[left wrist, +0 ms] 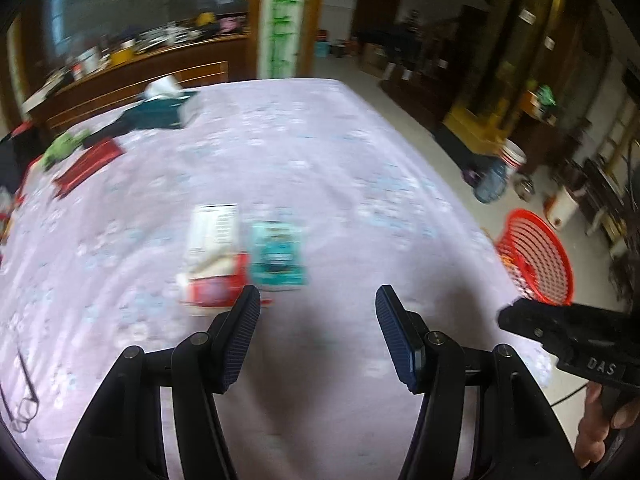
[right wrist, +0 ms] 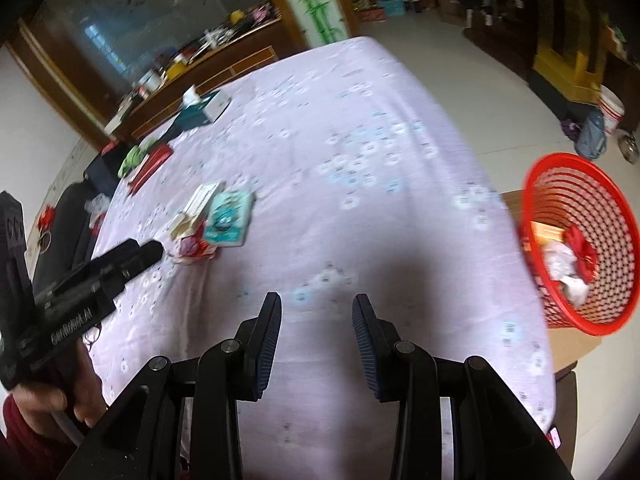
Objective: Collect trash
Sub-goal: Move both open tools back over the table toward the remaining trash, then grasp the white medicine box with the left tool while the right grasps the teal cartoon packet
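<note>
On the lilac flowered tablecloth (left wrist: 320, 152) (right wrist: 360, 208) lie a teal packet (left wrist: 276, 256) (right wrist: 228, 220) and, touching its left side, a red-and-white carton (left wrist: 214, 260) (right wrist: 194, 224). My left gripper (left wrist: 318, 300) stands open just short of them, nothing between its fingers; in the right wrist view it shows at the left (right wrist: 138, 254). My right gripper (right wrist: 316, 308) is open over bare cloth near the table's front edge, and its tip shows in the left wrist view (left wrist: 506, 316). A red mesh basket (left wrist: 540, 260) (right wrist: 580, 240) beside the table's right edge holds crumpled trash.
At the table's far left lie a dark tissue box (left wrist: 160, 112) (right wrist: 200, 110), a red flat box (left wrist: 88, 166) (right wrist: 150, 166) and a green thing (left wrist: 66, 146). A wooden counter (left wrist: 140, 68) stands behind. A white bucket (right wrist: 610, 110) and blue bottle (right wrist: 592, 136) sit on the floor.
</note>
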`<state>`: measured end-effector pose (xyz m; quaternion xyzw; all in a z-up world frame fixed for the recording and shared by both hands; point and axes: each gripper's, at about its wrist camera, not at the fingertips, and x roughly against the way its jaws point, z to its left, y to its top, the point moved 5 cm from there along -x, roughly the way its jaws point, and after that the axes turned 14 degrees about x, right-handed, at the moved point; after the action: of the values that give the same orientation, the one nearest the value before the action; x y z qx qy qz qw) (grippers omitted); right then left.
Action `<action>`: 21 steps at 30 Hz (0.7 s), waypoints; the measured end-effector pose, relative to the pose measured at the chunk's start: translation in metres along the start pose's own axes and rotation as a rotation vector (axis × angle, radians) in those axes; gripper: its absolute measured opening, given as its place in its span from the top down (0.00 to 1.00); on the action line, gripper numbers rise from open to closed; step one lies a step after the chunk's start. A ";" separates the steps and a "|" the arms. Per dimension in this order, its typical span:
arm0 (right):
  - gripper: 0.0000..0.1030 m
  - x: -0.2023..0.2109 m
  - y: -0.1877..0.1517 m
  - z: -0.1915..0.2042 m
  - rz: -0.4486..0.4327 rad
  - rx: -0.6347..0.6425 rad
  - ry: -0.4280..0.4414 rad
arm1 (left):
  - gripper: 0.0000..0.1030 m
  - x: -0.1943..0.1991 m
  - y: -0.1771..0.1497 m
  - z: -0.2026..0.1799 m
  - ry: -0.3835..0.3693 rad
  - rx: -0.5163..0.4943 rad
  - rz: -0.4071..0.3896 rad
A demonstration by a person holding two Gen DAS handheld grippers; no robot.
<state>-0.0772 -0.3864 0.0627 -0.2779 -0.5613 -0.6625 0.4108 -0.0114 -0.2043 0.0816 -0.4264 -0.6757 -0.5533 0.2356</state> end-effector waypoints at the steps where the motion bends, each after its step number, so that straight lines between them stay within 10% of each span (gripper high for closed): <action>1: 0.62 -0.003 0.002 0.005 0.007 0.005 0.000 | 0.42 -0.001 0.005 0.015 0.011 0.026 0.007; 8: 0.61 -0.016 0.010 0.029 0.016 0.006 0.019 | 0.40 -0.035 0.045 0.082 0.057 0.152 0.100; 21: 0.60 -0.006 -0.004 -0.002 0.026 -0.077 -0.069 | 0.41 -0.142 0.067 0.085 0.078 0.200 0.308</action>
<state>-0.0772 -0.3869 0.0558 -0.3233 -0.5454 -0.6684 0.3888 0.1323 -0.1671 -0.0178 -0.4775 -0.6445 -0.4568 0.3845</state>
